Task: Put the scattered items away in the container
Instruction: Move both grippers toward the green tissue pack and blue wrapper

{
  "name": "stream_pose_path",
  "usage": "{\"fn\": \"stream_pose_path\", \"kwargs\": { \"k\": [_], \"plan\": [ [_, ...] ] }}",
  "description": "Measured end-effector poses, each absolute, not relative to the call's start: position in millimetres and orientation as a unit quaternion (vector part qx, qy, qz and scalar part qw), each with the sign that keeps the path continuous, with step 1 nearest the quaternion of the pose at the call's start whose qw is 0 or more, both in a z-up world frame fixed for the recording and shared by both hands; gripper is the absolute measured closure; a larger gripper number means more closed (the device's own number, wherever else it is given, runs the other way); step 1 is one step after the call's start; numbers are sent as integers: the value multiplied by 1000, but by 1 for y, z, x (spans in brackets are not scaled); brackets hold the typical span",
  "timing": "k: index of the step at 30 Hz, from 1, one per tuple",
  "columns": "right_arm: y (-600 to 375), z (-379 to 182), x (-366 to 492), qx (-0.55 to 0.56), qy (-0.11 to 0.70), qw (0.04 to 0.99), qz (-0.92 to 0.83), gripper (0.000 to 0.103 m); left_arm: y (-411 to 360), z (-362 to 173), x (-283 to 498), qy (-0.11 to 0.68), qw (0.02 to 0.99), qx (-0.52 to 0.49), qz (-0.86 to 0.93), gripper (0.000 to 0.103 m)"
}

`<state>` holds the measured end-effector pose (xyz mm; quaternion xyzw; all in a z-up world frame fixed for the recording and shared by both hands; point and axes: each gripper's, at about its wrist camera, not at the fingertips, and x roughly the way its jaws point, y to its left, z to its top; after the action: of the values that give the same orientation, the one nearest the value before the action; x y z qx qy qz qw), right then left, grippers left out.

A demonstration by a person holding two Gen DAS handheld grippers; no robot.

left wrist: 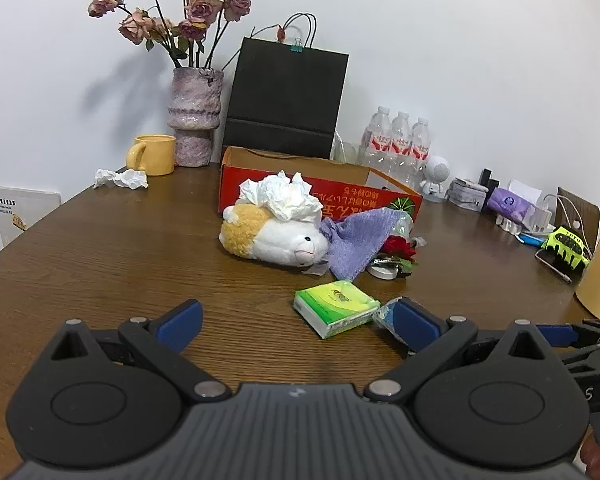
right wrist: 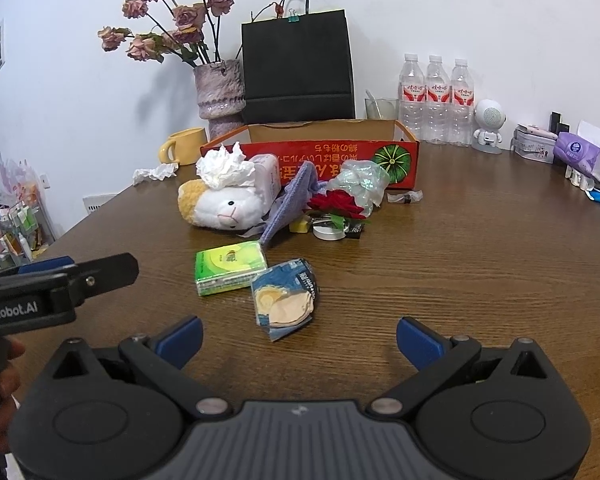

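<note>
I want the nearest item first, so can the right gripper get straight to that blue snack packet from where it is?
Probably yes. The right gripper is open, and the blue snack packet lies just ahead on bare table, apart from the green tissue pack.

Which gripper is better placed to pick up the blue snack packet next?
Right. The blue snack packet lies just ahead of the open right gripper, roughly centred; the left gripper, also open, has it off beside its right finger.

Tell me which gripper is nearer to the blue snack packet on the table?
Right. The blue snack packet lies just ahead of the open right gripper, roughly centred between its fingers. The left gripper, also open, sits further left, with the packet beyond its right finger.
</note>
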<state>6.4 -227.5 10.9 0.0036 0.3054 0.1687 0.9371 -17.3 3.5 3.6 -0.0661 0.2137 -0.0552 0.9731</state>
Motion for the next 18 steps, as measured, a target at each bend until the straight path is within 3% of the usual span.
{"fn": "stream_pose_path", "kwargs": {
  "k": [18],
  "plan": [
    [-223,3,6,0,310,936,169,0,7,0,-22,201,977,-58,-47,0]
  ]
}}
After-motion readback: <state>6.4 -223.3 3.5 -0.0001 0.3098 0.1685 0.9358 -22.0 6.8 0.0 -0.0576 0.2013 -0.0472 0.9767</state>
